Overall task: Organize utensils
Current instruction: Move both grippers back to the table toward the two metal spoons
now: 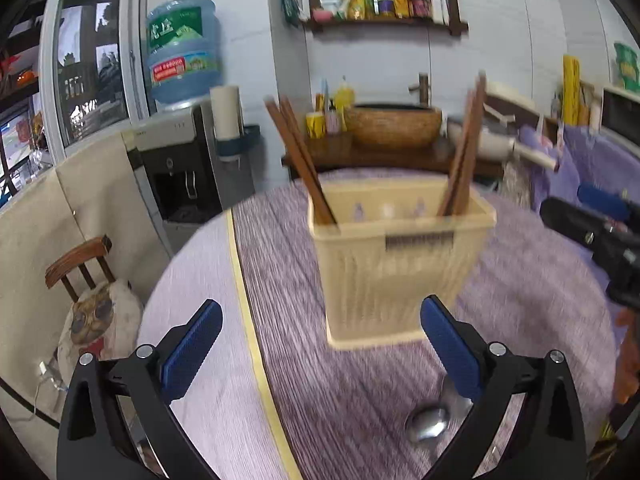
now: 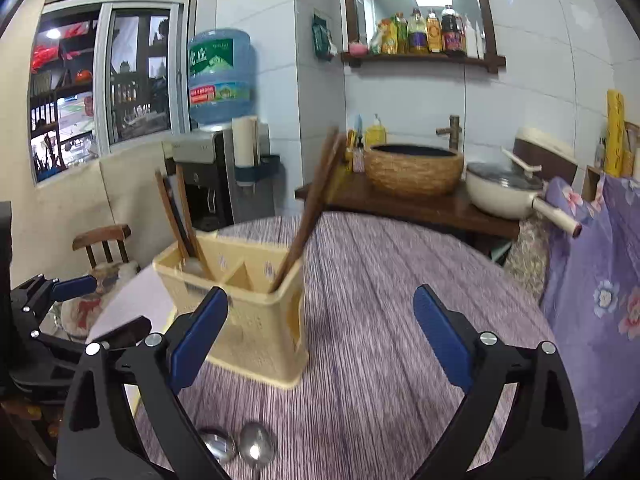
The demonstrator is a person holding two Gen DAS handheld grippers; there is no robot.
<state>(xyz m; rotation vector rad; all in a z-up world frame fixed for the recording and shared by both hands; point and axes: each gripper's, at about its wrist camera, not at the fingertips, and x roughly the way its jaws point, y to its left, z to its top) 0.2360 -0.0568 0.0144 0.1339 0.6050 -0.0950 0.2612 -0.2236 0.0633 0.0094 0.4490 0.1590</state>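
Left wrist view: looks forward along the left tool (image 1: 320, 344) from low over the bench (image 1: 360, 400), facing the yellow holder (image 1: 400, 264) head-on and near
Right wrist view: looks forward along the right tool (image 2: 320, 340) from the same low height, with the holder (image 2: 248, 320) near and off to the left
Shared: holder, chopsticks (image 1: 304, 160), purple bench top, water dispenser (image 2: 208, 176), woven basin (image 2: 414, 172), wall shelf (image 1: 384, 24)
Cross-sight: each view catches the other tool at its edge

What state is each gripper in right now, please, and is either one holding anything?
Left gripper: open, holding nothing.
Right gripper: open, holding nothing.
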